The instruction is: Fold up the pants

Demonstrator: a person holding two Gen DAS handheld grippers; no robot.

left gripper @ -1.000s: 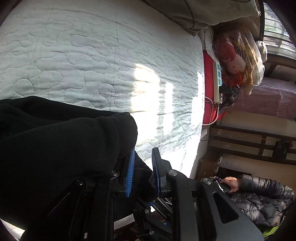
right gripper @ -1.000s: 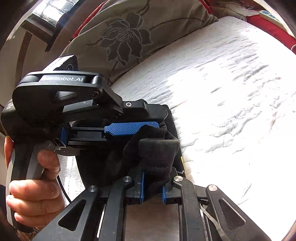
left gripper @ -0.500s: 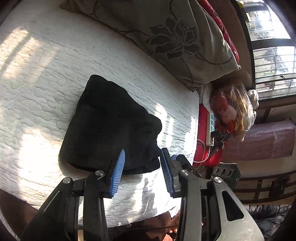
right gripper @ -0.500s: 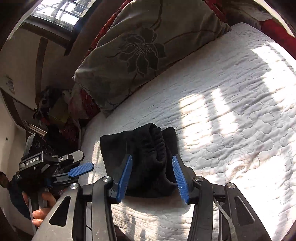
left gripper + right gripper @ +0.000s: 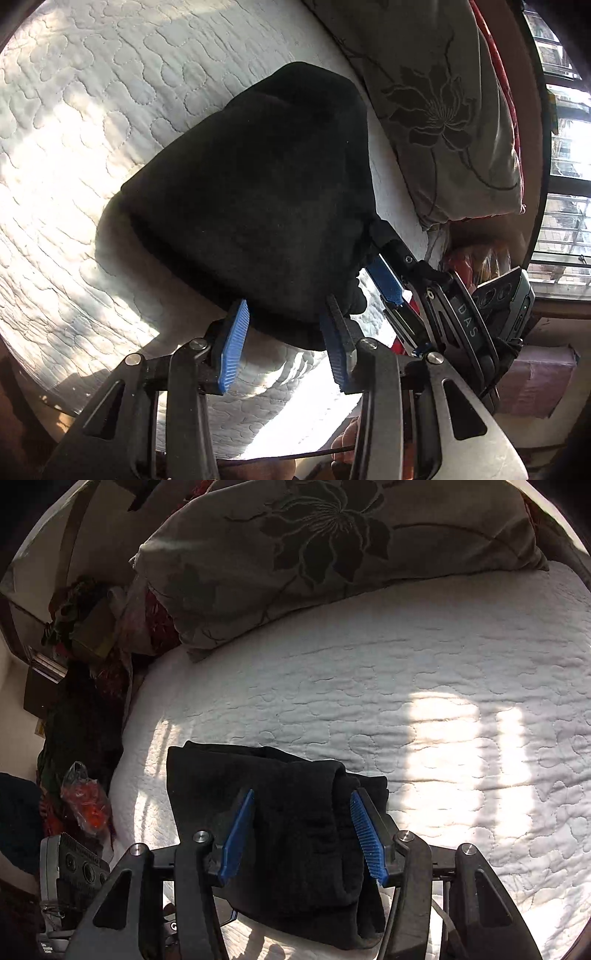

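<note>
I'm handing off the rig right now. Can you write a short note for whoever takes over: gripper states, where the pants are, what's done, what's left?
Left hand-held gripper: open, holding nothing, at the near edge of the pants.
Right hand-held gripper: open, holding nothing, jaws either side of the bundle's near end.
Pants: folded into a compact black bundle, lying on the white quilted bed, near the floral pillow.
Done: the fold looks finished and released.
Left: probably only to tidy the bunched edge on the right side, then back both grippers away.
</note>
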